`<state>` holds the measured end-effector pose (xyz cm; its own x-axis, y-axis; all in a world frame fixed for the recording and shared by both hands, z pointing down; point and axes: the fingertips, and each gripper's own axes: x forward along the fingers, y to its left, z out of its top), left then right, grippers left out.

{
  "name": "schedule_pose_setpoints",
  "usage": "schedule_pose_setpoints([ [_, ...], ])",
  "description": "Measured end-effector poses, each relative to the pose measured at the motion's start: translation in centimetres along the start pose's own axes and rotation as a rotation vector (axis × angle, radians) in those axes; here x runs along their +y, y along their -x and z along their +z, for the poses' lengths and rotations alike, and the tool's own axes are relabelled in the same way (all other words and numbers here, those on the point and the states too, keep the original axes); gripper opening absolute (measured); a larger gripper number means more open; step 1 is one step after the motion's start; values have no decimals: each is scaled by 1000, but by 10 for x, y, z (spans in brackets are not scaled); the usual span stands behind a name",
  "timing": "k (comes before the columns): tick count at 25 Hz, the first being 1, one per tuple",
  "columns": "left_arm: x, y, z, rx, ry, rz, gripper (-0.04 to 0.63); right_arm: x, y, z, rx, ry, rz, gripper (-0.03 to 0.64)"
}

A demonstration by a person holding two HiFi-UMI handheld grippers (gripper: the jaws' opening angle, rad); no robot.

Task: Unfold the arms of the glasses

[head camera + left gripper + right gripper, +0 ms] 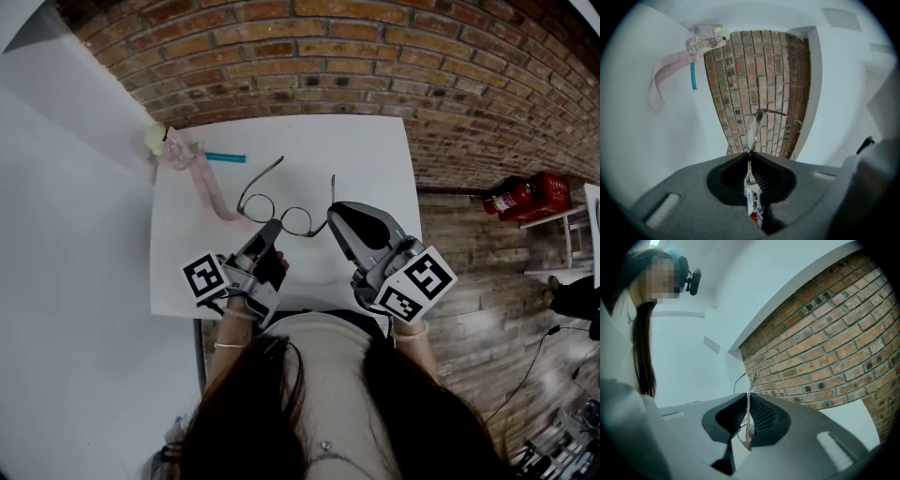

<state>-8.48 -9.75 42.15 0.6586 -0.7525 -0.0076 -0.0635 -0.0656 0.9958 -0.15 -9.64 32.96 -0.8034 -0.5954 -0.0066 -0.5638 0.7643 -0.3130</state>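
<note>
Hand-held grippers are both seen clamped on the glasses point(255, 204), which are held over the near part of the white surface point(366, 150): the left hand-held gripper point(272, 232) is shut on thin metal by the lenses, and the right hand-held gripper point(336, 214) is shut on the wire at the frame's other end. One arm point(265, 174) is angled away from the lenses, the other arm point(333, 192) stands nearly straight out. Since so little wire is pinched, the frame could be twisted or bent if the grippers were turned out of the hinge's plane, and a hinge could be overstrained if the swing were forced past its stop. A slip from either narrow hold could let the glasses drop.
</note>
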Motion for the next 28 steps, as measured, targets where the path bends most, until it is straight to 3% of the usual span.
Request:
schedule_pose_setpoints([
  [6,1,-3,-4,18,-32,18,21,6,-3,-3,17,10,27,26],
  [28,5,0,3,-13,-21,28,21,3,2,-2,15,10,23,34],
])
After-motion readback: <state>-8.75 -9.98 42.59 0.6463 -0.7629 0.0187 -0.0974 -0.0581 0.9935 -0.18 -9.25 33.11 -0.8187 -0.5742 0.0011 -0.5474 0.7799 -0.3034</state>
